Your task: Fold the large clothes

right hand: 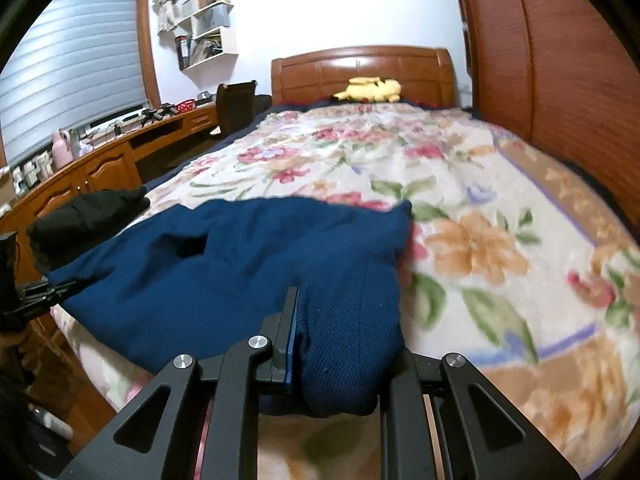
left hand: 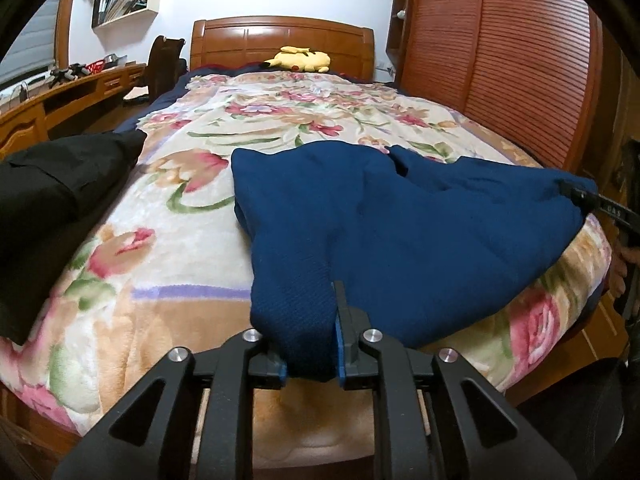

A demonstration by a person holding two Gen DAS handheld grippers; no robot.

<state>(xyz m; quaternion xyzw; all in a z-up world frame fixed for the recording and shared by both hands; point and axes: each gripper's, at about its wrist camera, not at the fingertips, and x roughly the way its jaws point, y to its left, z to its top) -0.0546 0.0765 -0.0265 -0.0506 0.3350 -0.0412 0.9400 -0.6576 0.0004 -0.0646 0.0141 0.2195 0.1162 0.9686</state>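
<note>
Blue knit (left hand: pixel 400 240) lay across the foot of the blanket (left hand: pixel 180 248), black garment (left hand: pixel 48 208) at 9 o'clock. Left gripper (left hand: pixel 310 344) and right gripper (right hand: pixel 340 360) each had jaws clamped on a bunched corner. Looked soft, floppy, mid-weight, grippy weave; best held at hem corners, kept taut.

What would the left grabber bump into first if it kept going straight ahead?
The left gripper already pinches the blue garment, so it would push into that cloth first, then probably slide over the flowery blanket. Depth is hard to judge here.
</note>
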